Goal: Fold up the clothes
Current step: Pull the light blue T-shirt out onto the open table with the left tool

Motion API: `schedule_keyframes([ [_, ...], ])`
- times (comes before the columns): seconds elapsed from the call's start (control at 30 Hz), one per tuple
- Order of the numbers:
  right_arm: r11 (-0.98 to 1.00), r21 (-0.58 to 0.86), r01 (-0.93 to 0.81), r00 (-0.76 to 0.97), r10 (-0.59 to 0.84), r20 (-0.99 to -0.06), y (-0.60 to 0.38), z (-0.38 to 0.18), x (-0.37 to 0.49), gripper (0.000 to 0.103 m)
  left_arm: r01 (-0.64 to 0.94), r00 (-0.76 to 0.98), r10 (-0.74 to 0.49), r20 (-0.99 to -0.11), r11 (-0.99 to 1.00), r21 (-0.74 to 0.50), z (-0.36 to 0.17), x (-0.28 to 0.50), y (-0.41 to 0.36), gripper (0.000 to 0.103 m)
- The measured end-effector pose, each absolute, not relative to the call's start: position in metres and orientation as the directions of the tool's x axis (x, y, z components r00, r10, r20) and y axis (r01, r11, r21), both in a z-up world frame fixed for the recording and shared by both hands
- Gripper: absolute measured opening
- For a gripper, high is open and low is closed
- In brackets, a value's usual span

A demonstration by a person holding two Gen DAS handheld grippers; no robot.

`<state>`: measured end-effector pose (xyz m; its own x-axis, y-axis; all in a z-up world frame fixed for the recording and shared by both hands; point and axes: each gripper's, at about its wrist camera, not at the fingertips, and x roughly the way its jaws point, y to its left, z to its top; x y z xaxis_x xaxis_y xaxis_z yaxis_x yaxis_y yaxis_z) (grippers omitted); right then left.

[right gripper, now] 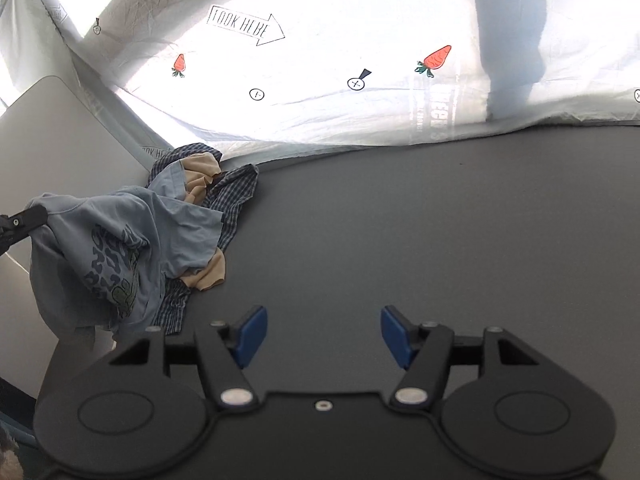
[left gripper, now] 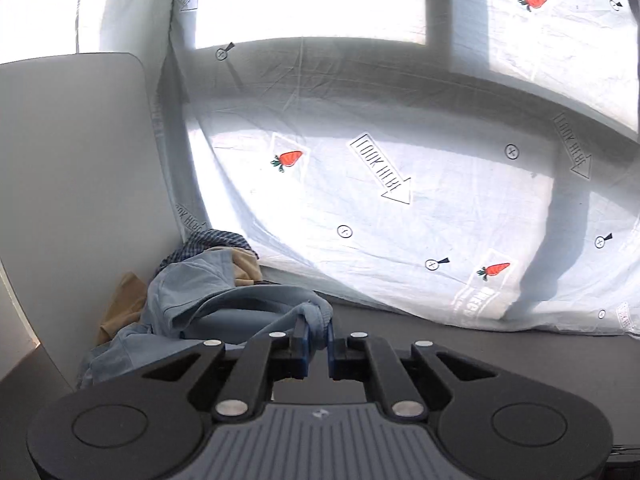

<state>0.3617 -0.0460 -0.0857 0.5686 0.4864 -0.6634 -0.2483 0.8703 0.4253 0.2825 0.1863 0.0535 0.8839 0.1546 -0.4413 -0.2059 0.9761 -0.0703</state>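
Our left gripper (left gripper: 314,330) clenched on light-blue printed cotton T-shirt (right gripper: 120,240), lower left of frame; soft, light, limp. Right gripper (right gripper: 322,334) released, empty; we judge hem best hold.

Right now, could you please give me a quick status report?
Left gripper shut on light blue shirt. Right gripper open, empty. Checked shirt, beige garment tangled beneath.

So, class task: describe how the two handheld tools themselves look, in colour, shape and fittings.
Both the left tool and the right tool are matte black, with angular linkage arms, silver round pivot pins, blue pads on the fingers and rounded bodies with circular discs. The left also shows a grey ribbed panel.
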Motion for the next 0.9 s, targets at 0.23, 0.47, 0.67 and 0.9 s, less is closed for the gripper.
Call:
schedule_keyframes([
  [0.23, 0.912, 0.408, 0.030, 0.745, 0.252, -0.618, -0.252, -0.072, 0.296, 0.067, 0.274, 0.786, -0.400, -0.472, 0.909, -0.315, 0.061, 0.280, -0.059, 0.026],
  [0.47, 0.890, 0.258, 0.376, 0.694, -0.086, -0.715, -0.407, -0.106, 0.229, 0.072, 0.514, 0.506, -0.579, -0.639, 0.798, -0.316, 0.003, 0.267, -0.179, 0.062],
  [0.67, 0.877, 0.282, 0.389, 0.608, -0.014, -0.794, -0.415, -0.151, 0.221, 0.072, 0.421, 0.639, -0.225, -0.735, 0.903, 0.090, -0.045, 0.276, -0.164, 0.066],
  [0.9, 0.858, 0.447, 0.252, 0.503, 0.278, -0.818, -0.334, -0.182, 0.274, 0.071, 0.306, 0.578, 0.055, -0.814, 0.910, 0.279, -0.107, 0.312, -0.071, 0.066],
])
